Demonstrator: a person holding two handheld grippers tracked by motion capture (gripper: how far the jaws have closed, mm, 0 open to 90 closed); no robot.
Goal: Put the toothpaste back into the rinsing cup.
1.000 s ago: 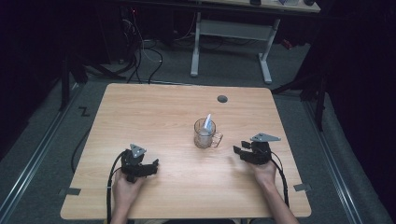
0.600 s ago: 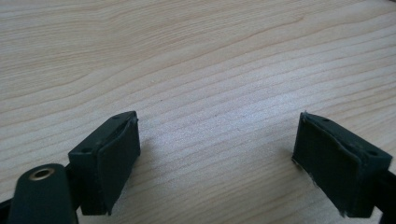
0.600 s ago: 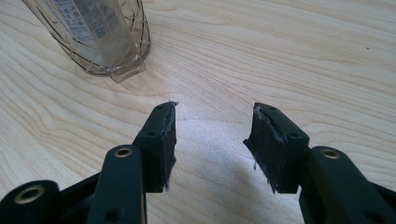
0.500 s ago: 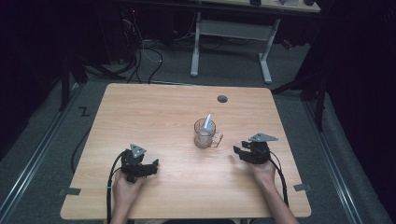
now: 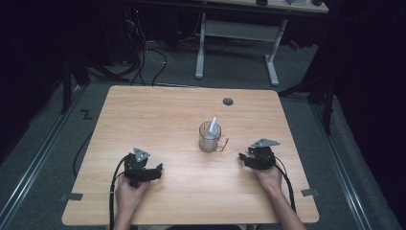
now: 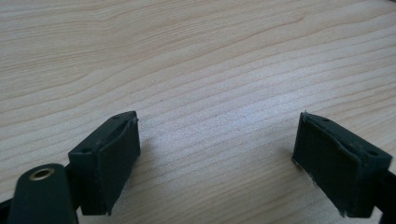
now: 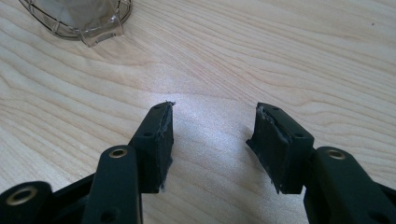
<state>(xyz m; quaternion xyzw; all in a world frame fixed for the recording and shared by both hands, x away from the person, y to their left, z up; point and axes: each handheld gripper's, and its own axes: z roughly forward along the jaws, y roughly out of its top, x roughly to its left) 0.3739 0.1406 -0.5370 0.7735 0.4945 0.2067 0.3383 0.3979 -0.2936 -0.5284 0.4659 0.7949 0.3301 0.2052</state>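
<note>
A: Where is the clear glass mug with a handle?

B: Upright near the middle of the light wooden desk, with a pale bluish-white object standing in it; what that object is cannot be told. In the right gripper view the mug's base sits at the top left, apart from the jaws.

A: And the grippers?

B: The black left gripper rests near the front left, jaws spread wide over bare wood. The black right gripper sits just right of the mug, jaws parted, holding nothing.

A: Anything else?

B: A round grey grommet near the desk's far edge.
</note>
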